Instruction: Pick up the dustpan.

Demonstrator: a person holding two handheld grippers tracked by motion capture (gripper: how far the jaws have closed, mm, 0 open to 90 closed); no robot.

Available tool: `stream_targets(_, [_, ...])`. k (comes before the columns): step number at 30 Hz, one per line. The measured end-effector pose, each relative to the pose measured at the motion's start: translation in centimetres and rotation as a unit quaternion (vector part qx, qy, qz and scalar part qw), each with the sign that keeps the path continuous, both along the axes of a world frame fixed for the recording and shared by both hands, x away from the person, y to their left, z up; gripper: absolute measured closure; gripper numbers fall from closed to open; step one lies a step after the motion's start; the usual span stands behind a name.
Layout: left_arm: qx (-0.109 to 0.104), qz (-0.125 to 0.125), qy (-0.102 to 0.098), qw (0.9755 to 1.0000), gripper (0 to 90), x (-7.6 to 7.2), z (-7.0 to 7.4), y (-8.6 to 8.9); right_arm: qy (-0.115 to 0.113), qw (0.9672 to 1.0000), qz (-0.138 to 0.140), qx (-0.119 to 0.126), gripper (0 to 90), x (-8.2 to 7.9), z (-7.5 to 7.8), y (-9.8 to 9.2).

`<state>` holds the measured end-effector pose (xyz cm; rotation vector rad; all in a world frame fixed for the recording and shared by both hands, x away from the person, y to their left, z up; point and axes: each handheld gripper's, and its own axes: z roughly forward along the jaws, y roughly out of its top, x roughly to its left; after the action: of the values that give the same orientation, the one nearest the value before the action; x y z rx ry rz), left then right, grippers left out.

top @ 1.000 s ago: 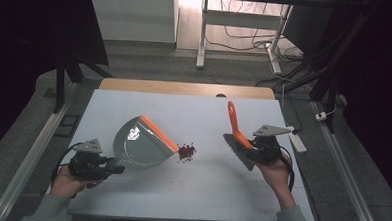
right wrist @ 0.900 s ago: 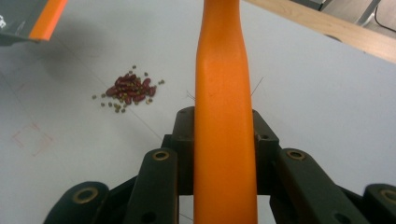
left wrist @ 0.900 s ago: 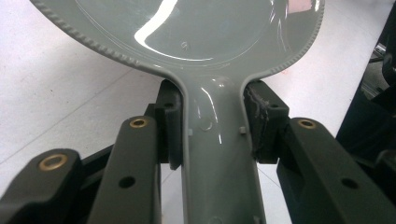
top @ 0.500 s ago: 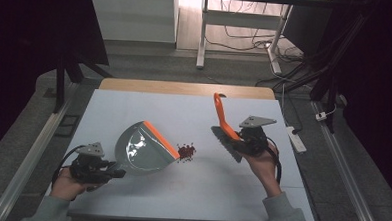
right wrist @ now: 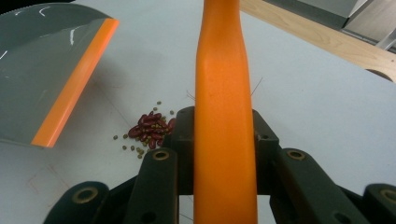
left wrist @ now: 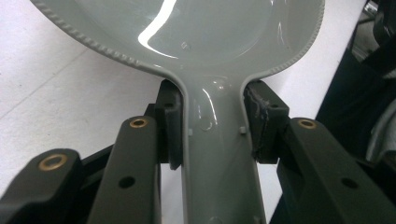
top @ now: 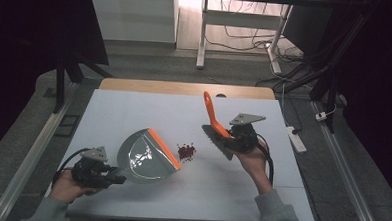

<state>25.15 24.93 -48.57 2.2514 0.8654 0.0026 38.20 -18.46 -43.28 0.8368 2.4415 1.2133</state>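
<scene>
One grey dustpan (top: 144,156) and one orange-handled brush (top: 214,122) are counted. One small heap of red beans (top: 186,151) is noted just beside the dustpan's orange lip; individual beans cannot be counted.

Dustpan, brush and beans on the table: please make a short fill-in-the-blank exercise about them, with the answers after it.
1. The left gripper is shut on the handle of the grey ____.
2. The brush in the right gripper has a handle of ____ colour.
3. The small pile of beans lies between the brush and the dustpan's orange ____.
4. The beans rest on the ____, not inside the dustpan.

Answers: dustpan; orange; lip; table
</scene>
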Motion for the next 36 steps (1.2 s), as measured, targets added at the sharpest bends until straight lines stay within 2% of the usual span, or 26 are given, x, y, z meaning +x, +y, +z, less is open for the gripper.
stream_targets(5, [0.014, -0.024, 0.015, 0.9995, 61.3, 0.0, -0.5, -0.5, 0.004, 1.0000, 0.001, 0.001, 70.7, 0.1, -0.2, 0.1])
stream_targets(11, [0.027, -0.021, 0.028, 0.9990, 61.3, 0.4, -1.1, -1.3, 0.007, 1.0000, 0.004, -0.003, 70.8, 0.3, -0.6, 0.4])
stream_targets(18, [0.040, -0.038, 0.038, 0.9978, 61.3, 0.5, -1.7, -2.5, 0.014, 0.9998, 0.006, -0.010, 70.7, 0.6, -1.2, 0.7])
stream_targets(21, [0.046, -0.036, 0.041, 0.9975, 61.3, 0.5, -1.7, -2.6, 0.016, 0.9998, 0.005, -0.012, 70.8, 0.7, -1.4, 0.8])
stream_targets(36, [0.045, -0.035, 0.049, 0.9972, 61.3, 0.6, -2.1, -3.1, 0.018, 0.9996, 0.006, -0.019, 70.8, 0.7, -1.9, 1.4])
